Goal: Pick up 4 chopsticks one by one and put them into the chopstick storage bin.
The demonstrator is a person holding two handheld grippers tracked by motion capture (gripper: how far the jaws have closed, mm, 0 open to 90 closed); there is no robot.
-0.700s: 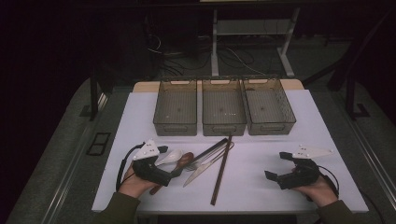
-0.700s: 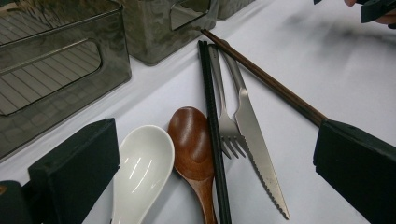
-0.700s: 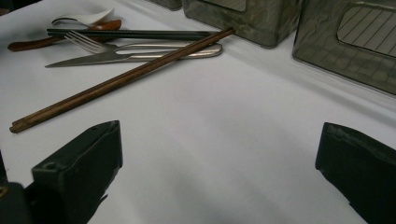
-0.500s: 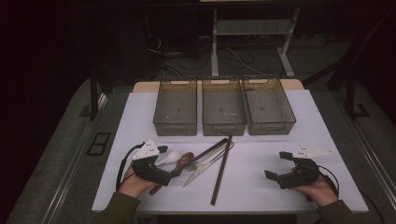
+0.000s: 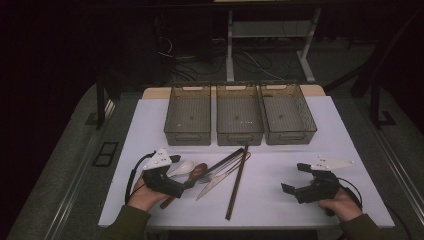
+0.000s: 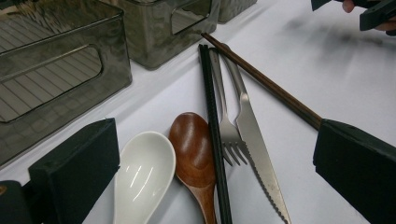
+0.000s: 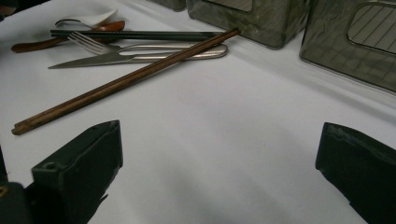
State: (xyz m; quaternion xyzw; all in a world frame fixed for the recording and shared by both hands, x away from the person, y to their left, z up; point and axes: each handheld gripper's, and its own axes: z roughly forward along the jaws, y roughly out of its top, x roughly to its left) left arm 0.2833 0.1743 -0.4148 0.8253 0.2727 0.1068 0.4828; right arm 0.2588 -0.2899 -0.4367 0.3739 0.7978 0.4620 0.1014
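- Your left gripper (image 5: 182,172) has its fingers wide apart, gripping nothing, right over the cutlery; your right gripper (image 5: 296,179) is spread too, above bare tabletop (image 5: 280,205).
- Three bins (image 5: 239,120) line the far edge.
- Brown chopsticks (image 5: 237,183) cross the pile.
- Knife (image 6: 254,140), fork (image 6: 225,121), wooden spoon (image 6: 194,154), white spoon (image 6: 142,175) lie together.

Your left gripper (image 5: 184,172) sat low at the near left, its jaws spread wide with nothing pressed between them, your left hand (image 5: 142,195) wrapped around its body. Your right gripper (image 5: 292,177) rested at the near right, jaws equally wide, pointing leftward, held by your right hand (image 5: 342,204).
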